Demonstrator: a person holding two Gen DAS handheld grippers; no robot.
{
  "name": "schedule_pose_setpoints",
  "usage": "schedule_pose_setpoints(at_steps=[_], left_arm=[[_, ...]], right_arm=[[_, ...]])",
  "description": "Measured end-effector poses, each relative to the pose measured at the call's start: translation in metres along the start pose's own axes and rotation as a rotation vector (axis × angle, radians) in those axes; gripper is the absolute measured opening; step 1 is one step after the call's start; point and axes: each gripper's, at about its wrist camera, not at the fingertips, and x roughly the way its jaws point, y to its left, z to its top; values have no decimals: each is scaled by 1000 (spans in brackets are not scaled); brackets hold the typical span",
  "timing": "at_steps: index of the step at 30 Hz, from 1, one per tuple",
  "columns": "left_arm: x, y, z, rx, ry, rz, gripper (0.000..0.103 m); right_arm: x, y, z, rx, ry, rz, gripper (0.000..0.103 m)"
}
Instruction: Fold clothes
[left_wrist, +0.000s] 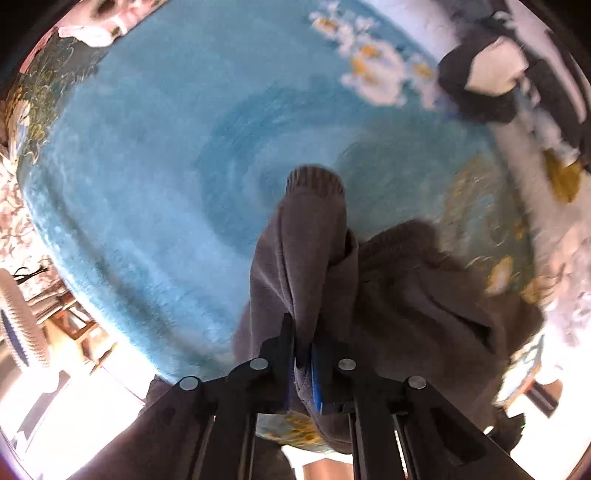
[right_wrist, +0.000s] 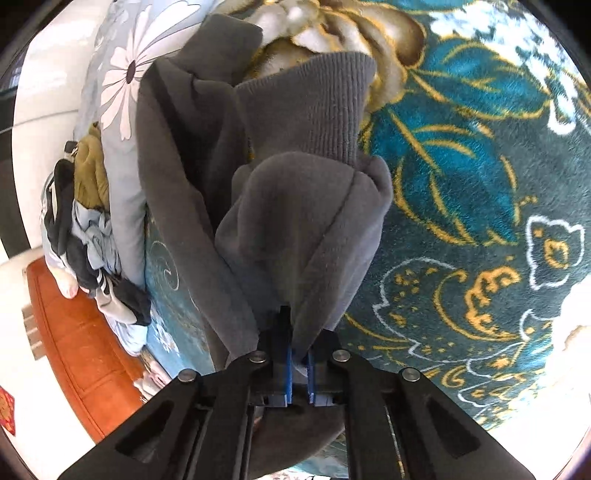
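surface: teal floral blanket (right_wrist: 480, 155) | floor: pale, glare-lit (right_wrist: 44, 92) | furniture: orange-brown wooden edge (right_wrist: 74, 332)

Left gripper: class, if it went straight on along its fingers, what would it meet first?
The grey garment it is shut on, bunched ahead of the left gripper; beyond that probably the blue blanket, though depth is unclear.

Left tool (left_wrist: 303, 343) and right tool (right_wrist: 298, 350) both clamped, angled steeply downward.
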Motion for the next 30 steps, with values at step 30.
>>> schedule_pose_setpoints(at_steps=[30], left_arm=[[-21, 142, 48, -35, -125, -165, 7]], right_arm=[[-46, -35, -119, 44, -138, -81, 4]])
